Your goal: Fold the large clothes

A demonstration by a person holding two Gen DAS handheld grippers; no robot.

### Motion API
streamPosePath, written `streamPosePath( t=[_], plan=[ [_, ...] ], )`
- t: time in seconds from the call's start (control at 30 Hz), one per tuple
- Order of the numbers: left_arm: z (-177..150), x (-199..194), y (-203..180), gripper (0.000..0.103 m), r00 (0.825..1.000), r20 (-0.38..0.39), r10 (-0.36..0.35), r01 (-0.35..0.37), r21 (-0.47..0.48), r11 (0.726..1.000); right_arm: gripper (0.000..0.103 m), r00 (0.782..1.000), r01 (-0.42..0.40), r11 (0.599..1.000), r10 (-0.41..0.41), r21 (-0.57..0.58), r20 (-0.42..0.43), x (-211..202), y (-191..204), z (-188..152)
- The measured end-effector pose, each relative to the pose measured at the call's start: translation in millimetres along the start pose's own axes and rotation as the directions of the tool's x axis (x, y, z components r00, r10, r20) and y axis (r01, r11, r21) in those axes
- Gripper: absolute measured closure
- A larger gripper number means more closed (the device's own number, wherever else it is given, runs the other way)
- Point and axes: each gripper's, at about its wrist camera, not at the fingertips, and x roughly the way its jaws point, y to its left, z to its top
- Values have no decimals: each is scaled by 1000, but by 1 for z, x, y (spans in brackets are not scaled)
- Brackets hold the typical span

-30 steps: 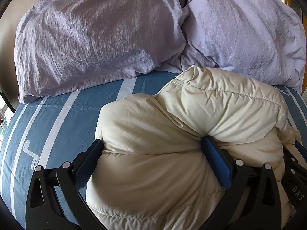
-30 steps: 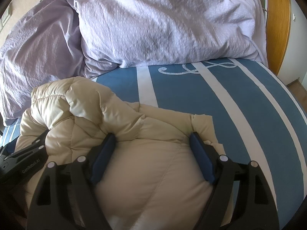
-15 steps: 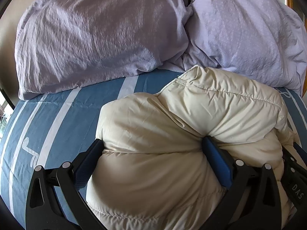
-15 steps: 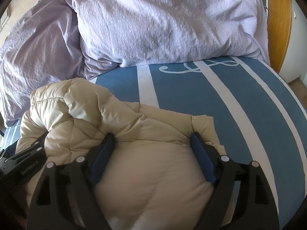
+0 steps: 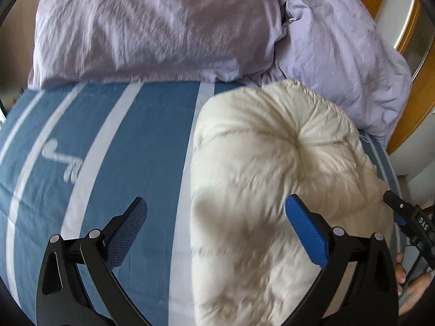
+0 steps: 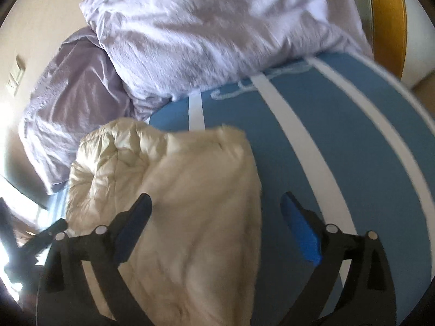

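The folded jacket (image 5: 272, 190) lay on the bedspread (image 5: 108, 141) between my two grippers, my left gripper (image 5: 217, 217) at its left edge, with the pillows (image 5: 163, 27) beyond it.

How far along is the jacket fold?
Done: the cream puffer jacket lies bundled into a compact fold on the striped bed sheet. In hand: nothing; left tool and right tool are both open above it. Left: perhaps only tidying, though the underside is hidden.
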Motion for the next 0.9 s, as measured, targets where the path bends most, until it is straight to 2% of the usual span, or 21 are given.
streamPosePath(
  t=[0.17,0.27,0.47,0.73,0.83,0.9],
  plan=[
    [-17,1,11,1,999,-31,-41,41,-7,999,8,993,-80,997,80,5,-89,-2,-6,-14],
    [-23,3,16,1,995,-56,-77,75,-31,997,7,976,-154,986,162,69,-146,5,-13,-20],
    [-27,8,17,1,986,-87,-139,133,-66,989,6,949,-231,961,257,154,-180,16,-21,-28],
    [-28,17,22,1,970,-109,-215,200,-135,970,5,938,-270,955,289,122,-192,20,-13,-26],
    [-29,21,24,2,960,-114,-257,236,-172,956,4,931,-291,950,308,111,-194,23,-11,-26],
    [-29,24,24,7,949,-114,-294,268,-201,942,6,927,-305,947,320,106,-195,24,-9,-26]
  ],
)
